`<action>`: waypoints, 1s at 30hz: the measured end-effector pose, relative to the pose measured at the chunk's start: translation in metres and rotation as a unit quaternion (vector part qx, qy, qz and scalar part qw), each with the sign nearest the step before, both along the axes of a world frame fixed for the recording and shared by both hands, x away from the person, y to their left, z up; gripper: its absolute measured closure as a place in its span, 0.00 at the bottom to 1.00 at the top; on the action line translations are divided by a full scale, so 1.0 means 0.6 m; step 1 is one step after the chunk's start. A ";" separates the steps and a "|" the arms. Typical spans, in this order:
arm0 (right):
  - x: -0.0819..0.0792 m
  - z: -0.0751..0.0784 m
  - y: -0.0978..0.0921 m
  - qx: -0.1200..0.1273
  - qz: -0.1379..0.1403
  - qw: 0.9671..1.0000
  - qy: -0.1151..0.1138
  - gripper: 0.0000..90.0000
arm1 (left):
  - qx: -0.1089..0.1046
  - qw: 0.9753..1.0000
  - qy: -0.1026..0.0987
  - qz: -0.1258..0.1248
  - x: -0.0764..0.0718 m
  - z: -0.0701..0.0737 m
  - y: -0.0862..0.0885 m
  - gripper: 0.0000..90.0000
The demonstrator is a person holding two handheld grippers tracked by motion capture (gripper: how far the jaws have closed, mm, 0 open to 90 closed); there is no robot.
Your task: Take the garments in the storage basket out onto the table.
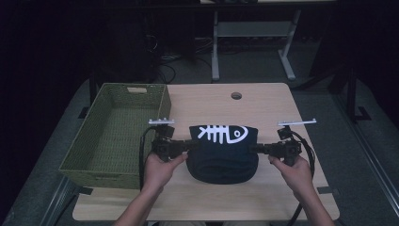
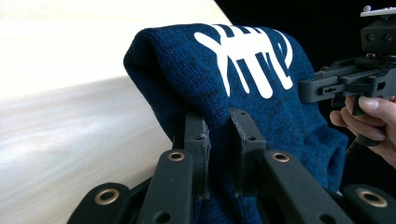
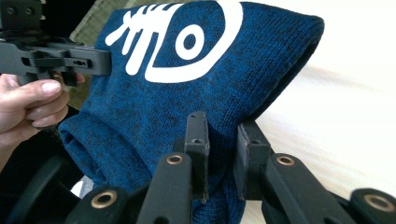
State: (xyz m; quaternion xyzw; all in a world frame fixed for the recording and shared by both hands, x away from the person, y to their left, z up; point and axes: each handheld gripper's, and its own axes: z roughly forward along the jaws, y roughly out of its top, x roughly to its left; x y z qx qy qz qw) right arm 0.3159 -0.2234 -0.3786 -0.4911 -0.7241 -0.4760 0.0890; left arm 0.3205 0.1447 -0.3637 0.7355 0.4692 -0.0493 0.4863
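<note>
Pale wooden table [image 1: 282, 101], dark room behind. Left gripper [image 2: 218, 140]: jaws clamped on one side edge of the folded navy sweater [image 1: 223, 153]. Right gripper [image 3: 222, 137]: jaws pinched on the opposite edge. Sweater sits at table centre between both grippers, white fishbone print [image 1: 222, 133] facing up. Green woven basket [image 1: 101, 141] stands just left of it.
</note>
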 end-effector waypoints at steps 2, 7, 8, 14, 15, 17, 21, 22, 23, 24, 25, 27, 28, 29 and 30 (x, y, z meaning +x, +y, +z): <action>0.003 0.007 0.006 0.003 0.003 1.000 -0.001 0.86 | -0.005 1.000 0.000 0.003 0.003 0.014 0.014 0.88; 0.020 0.042 0.041 0.004 0.013 1.000 -0.012 0.86 | -0.007 1.000 -0.006 0.014 0.010 0.041 0.052 0.88; 0.024 0.047 0.049 0.004 0.016 1.000 -0.013 0.86 | -0.009 1.000 -0.005 0.016 0.013 0.046 0.063 0.88; 0.048 0.081 0.105 0.010 0.035 0.999 -0.018 0.86 | -0.011 0.999 -0.012 0.031 0.019 0.076 0.118 0.88; 0.052 0.085 0.113 0.011 0.038 0.999 -0.020 0.86 | -0.011 0.999 -0.012 0.031 0.019 0.076 0.118 0.88; 0.055 0.089 0.120 0.011 0.041 0.999 -0.021 0.86 | -0.013 0.999 -0.014 0.036 0.020 0.084 0.136 0.88; 0.070 0.108 0.160 0.011 0.055 0.998 -0.022 0.86 | -0.011 0.999 -0.018 0.047 0.021 0.101 0.172 0.88; 0.074 0.112 0.168 0.010 0.058 0.998 -0.023 0.86 | -0.009 0.999 -0.020 0.049 0.021 0.105 0.180 0.88; 0.077 0.116 0.176 0.010 0.061 0.998 -0.023 0.86 | -0.009 0.998 -0.020 0.050 0.021 0.108 0.188 0.88; 0.080 0.119 0.184 0.008 0.064 0.998 -0.025 0.86 | -0.010 0.998 -0.020 0.053 0.021 0.111 0.195 0.88; 0.080 0.119 0.184 0.008 0.064 0.998 -0.025 0.86 | -0.010 0.998 -0.020 0.053 0.021 0.111 0.195 0.88; 0.088 0.126 0.204 0.012 0.072 0.997 -0.025 0.86 | -0.009 0.998 -0.021 0.059 0.021 0.118 0.214 0.88; 0.088 0.126 0.204 0.012 0.072 0.997 -0.025 0.86 | -0.009 0.998 -0.021 0.059 0.021 0.118 0.214 0.88; 0.091 0.128 0.211 0.011 0.074 0.997 -0.026 0.86 | -0.008 0.998 -0.023 0.062 0.021 0.120 0.222 0.88; 0.095 0.130 0.224 0.011 0.078 0.997 -0.026 0.86 | -0.008 0.998 -0.022 0.063 0.021 0.120 0.226 0.88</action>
